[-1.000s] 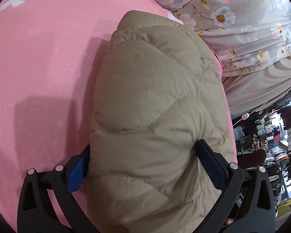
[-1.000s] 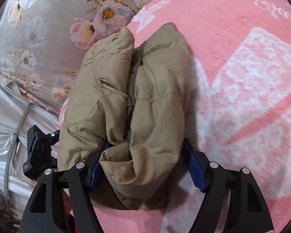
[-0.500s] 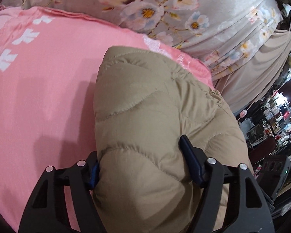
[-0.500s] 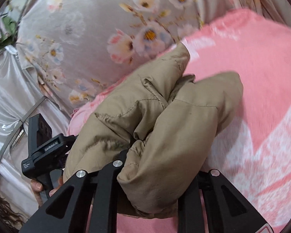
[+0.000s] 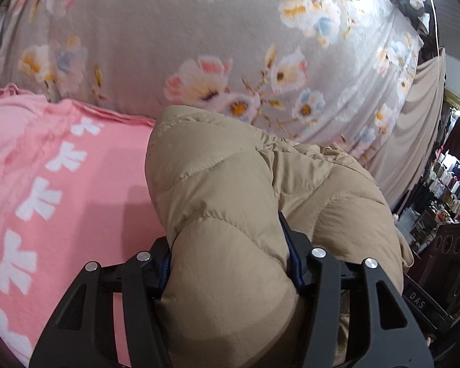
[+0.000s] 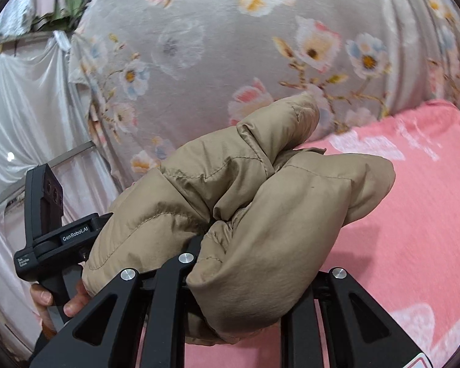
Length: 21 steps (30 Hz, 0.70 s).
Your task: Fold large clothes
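Note:
A tan quilted puffer jacket [image 5: 230,202] is bunched into a thick roll and held up above the pink blanket [image 5: 46,190]. My left gripper [image 5: 230,263] is shut on one end of the roll, its blue pads pressed into the padding. My right gripper [image 6: 239,263] is shut on the other end of the jacket [image 6: 260,208], whose folded flaps stick up past the jaws. The left gripper's handle [image 6: 49,233], held by a hand, shows at the left of the right wrist view. The fingertips of both grippers are hidden by fabric.
A grey floral curtain [image 5: 217,46] hangs close behind the bed. The pink blanket with white patterns [image 6: 414,230] covers the bed. White drapes [image 6: 21,107] hang at the left. Shelves with goods [image 5: 450,184] and a dark cabinet [image 5: 454,260] stand at the far right.
Both grippers closed from wide open onto the jacket and lifted it off the blanket; the views tilted up from the bed toward the floral curtain.

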{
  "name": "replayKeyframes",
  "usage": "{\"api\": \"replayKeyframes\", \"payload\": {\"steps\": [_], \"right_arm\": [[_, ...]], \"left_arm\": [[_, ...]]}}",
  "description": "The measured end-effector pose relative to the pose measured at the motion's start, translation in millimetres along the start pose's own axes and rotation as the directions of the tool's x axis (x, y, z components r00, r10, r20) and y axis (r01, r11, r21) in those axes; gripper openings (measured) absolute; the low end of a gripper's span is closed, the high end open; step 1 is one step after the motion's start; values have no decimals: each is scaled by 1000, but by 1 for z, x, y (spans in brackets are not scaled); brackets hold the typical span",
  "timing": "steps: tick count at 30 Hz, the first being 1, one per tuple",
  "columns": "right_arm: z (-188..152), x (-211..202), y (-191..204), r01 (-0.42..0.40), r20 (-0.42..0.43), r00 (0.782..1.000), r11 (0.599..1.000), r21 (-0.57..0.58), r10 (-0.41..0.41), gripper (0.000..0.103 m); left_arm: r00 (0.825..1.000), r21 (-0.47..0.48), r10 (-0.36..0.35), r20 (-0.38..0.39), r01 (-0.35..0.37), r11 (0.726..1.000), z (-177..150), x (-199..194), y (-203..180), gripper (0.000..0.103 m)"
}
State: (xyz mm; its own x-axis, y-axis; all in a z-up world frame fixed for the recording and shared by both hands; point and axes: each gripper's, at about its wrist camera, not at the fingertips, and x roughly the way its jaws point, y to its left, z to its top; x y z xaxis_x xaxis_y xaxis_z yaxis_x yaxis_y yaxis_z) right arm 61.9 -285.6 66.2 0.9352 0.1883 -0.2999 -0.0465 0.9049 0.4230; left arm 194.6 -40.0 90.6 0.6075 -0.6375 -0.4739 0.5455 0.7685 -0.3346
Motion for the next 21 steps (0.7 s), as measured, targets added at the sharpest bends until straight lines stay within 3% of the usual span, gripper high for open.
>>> {"api": "replayKeyframes", "payload": {"steps": [6, 8, 13, 21], "right_arm": [[10, 56, 28, -66, 16, 998, 993, -93, 68, 18], [10, 77, 31, -96, -22, 995, 990, -107, 94, 18], [0, 123, 29, -100, -79, 993, 988, -116, 91, 18], [-37, 165, 10, -84, -171, 983, 992, -90, 68, 18]], "left_arm": [[992, 31, 69, 103, -73, 997, 20, -4, 43, 54], [989, 36, 85, 117, -90, 995, 22, -1, 58, 54], [988, 29, 112, 103, -115, 993, 15, 22, 93, 54], [990, 5, 127, 55, -128, 992, -16, 54, 131, 54]]}}
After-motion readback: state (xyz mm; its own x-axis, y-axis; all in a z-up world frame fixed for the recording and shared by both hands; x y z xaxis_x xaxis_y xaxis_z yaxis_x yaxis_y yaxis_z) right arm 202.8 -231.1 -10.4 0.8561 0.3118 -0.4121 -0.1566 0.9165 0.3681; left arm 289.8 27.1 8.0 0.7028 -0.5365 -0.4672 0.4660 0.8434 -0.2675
